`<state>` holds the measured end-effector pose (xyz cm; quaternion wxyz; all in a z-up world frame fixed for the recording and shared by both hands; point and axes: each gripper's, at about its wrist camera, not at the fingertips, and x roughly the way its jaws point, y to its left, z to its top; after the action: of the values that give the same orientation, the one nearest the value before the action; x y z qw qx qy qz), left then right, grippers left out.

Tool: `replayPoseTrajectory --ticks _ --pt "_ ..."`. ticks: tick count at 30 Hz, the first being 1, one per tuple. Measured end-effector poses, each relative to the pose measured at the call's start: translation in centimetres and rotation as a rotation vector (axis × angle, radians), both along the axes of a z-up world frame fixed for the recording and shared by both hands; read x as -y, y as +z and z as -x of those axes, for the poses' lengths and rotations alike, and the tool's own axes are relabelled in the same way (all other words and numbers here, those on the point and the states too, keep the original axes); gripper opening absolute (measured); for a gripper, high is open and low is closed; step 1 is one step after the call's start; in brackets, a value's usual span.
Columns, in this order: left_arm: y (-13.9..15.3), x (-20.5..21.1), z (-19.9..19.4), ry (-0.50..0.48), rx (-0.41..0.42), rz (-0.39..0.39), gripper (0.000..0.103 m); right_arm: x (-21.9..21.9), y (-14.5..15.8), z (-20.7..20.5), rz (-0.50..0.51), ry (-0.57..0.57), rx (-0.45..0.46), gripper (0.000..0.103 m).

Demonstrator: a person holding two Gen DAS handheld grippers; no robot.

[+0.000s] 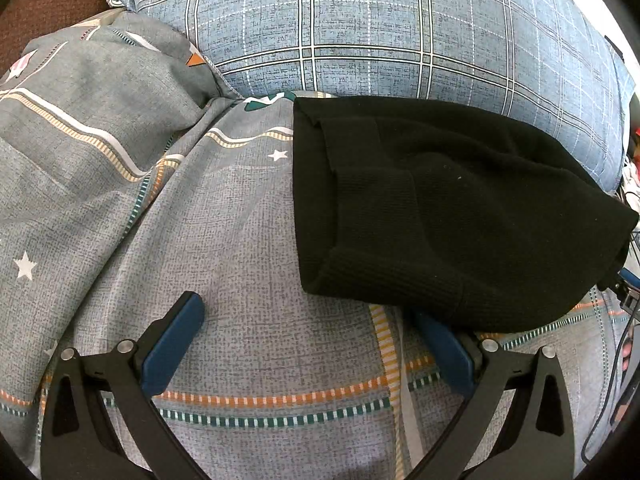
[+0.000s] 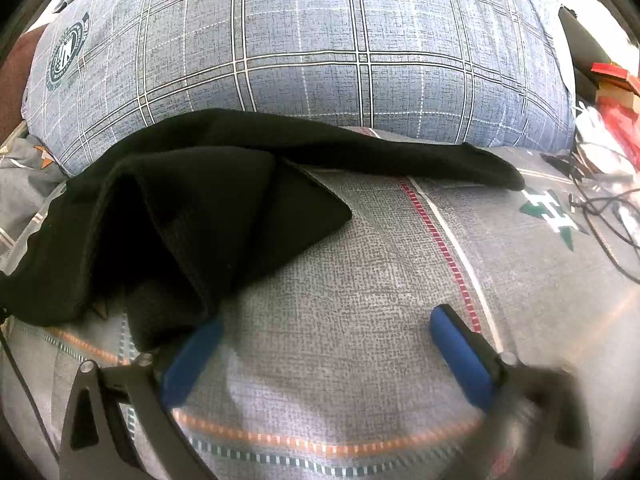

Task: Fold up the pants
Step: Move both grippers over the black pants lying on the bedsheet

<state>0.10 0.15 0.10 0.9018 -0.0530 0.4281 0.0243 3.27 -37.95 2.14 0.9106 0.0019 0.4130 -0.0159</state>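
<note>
Left wrist view: black pants (image 1: 440,208) lie in a folded bundle on the grey patterned bedsheet (image 1: 248,248), upper right of frame, far edge up against the blue plaid pillow (image 1: 360,28). Ribbed hem faces the camera. Left gripper (image 1: 312,340) jaws spread wide, nothing between them, only sheet. Its right blue pad sits at the near hem of the pants, tip hidden under the fabric edge; can't tell if it touches. Left pad is clear, over bare sheet. A second pillow in the sheet's pattern (image 1: 100,92) sits at left. Right wrist view: same pants (image 2: 180,208) at left, loosely doubled over, 1 leg (image 2: 420,160) trailing right along the base of the plaid pillow (image 2: 300,40). Right gripper (image 2: 328,344) also spread wide and empty; left pad tip right at the pants' near edge, right pad over bare sheet (image 2: 360,264). Cables and red clutter (image 2: 612,120) at far right, off the bed edge.
</note>
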Motion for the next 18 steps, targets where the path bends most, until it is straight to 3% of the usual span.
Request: replayPoseTrajectory --ticks 6,10,15,17,18 --pt "0.9 0.6 0.4 0.018 -0.041 0.001 0.103 -0.1 0.3 0.3 0.001 0.001 -0.010 0.102" --pt "2.6 1.3 2.5 0.022 0.053 -0.032 0.103 0.0 1.0 1.6 -0.022 0.020 -0.033 0.103" --pt "5.2 2.4 3.9 0.007 0.112 -0.037 0.103 -0.2 3.1 4.0 -0.119 0.056 -0.004 0.103" --pt "6.1 3.3 4.6 -0.002 0.183 -0.063 0.103 -0.5 4.1 4.8 -0.130 0.071 0.020 0.103" --pt "6.5 3.6 4.6 -0.009 0.158 -0.061 0.103 -0.6 4.7 5.2 -0.140 0.080 0.031 0.103"
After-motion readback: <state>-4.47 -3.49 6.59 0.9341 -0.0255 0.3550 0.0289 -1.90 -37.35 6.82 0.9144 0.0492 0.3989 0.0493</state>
